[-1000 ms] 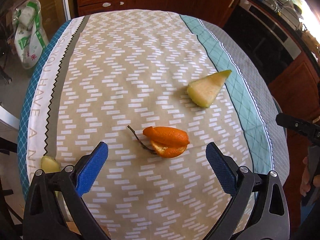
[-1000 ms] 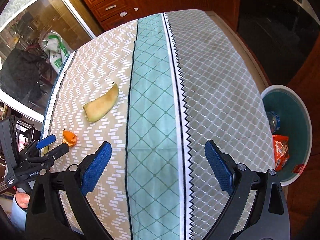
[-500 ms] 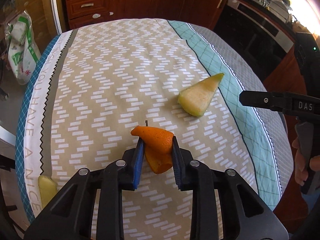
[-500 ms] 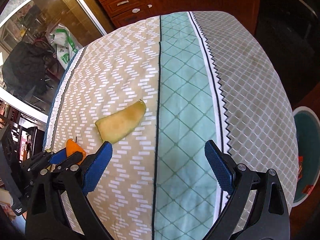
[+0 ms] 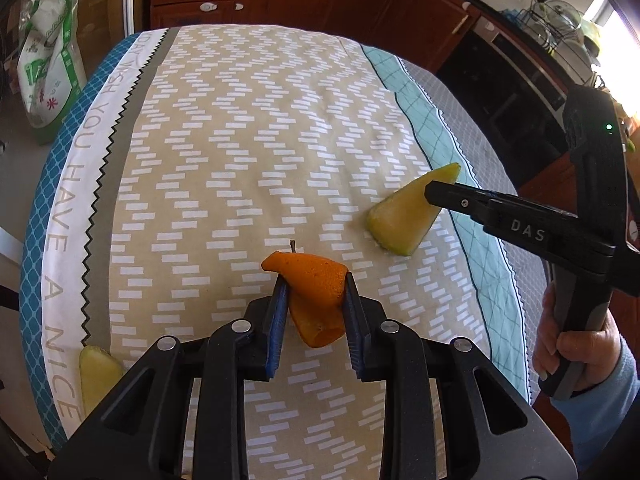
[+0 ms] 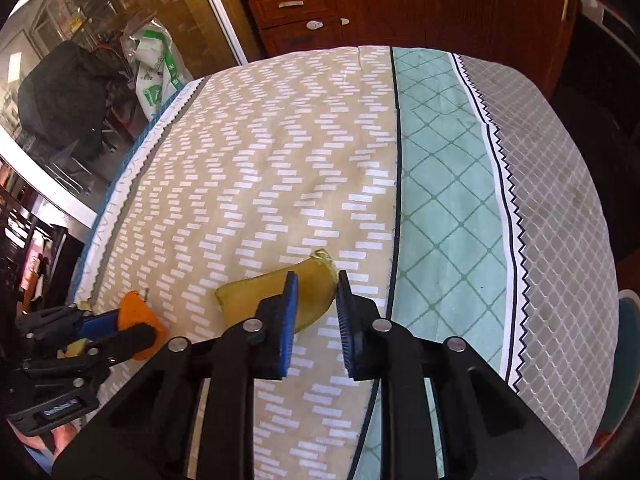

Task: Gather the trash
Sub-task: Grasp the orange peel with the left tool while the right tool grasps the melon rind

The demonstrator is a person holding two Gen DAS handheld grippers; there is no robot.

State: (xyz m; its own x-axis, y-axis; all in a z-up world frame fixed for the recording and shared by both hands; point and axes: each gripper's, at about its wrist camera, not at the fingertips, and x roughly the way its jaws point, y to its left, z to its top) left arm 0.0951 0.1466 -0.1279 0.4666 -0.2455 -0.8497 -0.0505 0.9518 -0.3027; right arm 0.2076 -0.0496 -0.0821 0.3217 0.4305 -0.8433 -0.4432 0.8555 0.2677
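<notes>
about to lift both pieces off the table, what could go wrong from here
1. The right gripper pinches only the narrow end of the melon rind; most of the rind sticks out to one side, so it may swing or slip when lifted.
2. The left gripper holds the curled orange peel with a loose flap hanging below the pads; it could tear or drop.
3. A third yellow scrap lies at the tablecloth edge and could be missed.

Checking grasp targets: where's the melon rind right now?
Melon rind lies on the tablecloth's beige zone beside the teal stripe, its tip between the right gripper's pads, right of the orange peel.
</notes>
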